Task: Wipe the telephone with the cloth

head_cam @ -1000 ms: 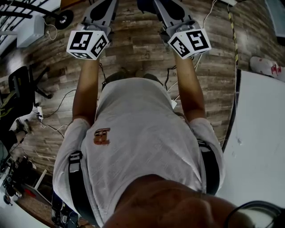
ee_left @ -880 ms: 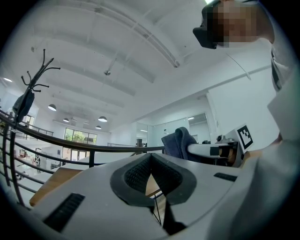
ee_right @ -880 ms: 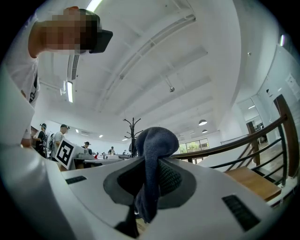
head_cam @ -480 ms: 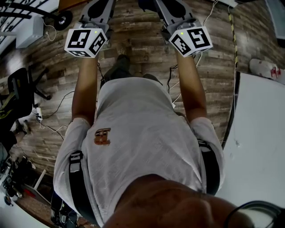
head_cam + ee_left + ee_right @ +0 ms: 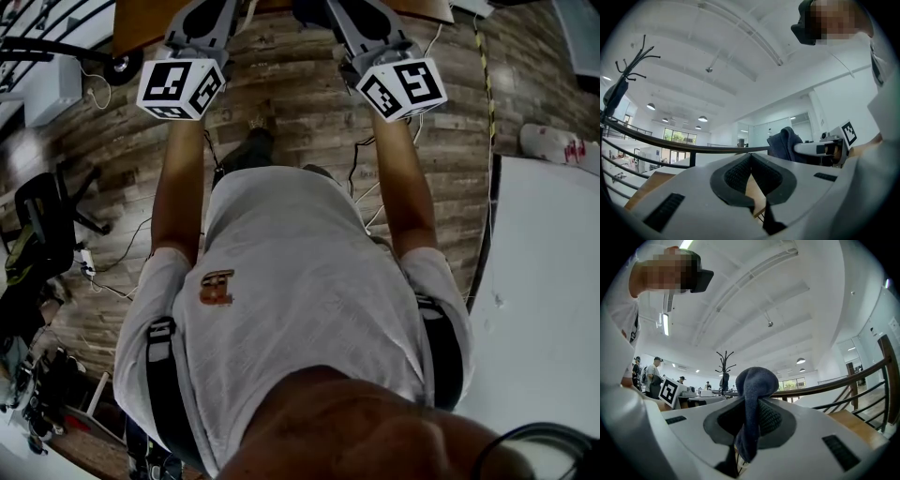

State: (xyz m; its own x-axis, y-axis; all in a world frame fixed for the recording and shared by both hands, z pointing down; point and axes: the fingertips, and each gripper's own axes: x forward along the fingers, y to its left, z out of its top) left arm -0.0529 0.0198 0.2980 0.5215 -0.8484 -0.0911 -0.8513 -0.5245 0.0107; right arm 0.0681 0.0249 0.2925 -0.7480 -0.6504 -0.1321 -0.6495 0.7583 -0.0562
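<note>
Left gripper view: left gripper [image 5: 750, 158] fully closed, the black ribbed pads [image 5: 736, 173] meet along their length, nothing between them. It points level over a brown wooden tabletop [image 5: 647, 185]. Just past the tips runs a black handrail [image 5: 670, 148]. To the right, the right gripper [image 5: 801, 149] is alongside with the dark blue cloth [image 5: 783, 140] bunched at its tip, and its black-and-white marker cube [image 5: 848, 133] is further back. A black coat stand [image 5: 628, 70] is at far left, with round ceiling lamps [image 5: 702, 118] behind.

Right gripper view: jaws clamped on the cloth. A rounded fold sticks up above the tips and the rest hangs down between the pads towards the gripper body. The left gripper's marker cube [image 5: 669, 391] is at left. A second black coat stand [image 5: 725, 363] is straight ahead, and several people [image 5: 656, 369] stand in the background at left. A brown wooden railing [image 5: 867, 376] is to the right, above a wooden surface [image 5: 855, 420].

Head view: a person in a light grey T-shirt [image 5: 300, 309], both arms straight out in front, one gripper per hand, side by side and apart. Jaw tips run off the top edge, so the cloth is not visible here. Below is a wood-plank floor [image 5: 300, 122] with loose cables [image 5: 122, 225]. There is a white table [image 5: 553, 281] at right and a black office chair [image 5: 42, 225] at left.
</note>
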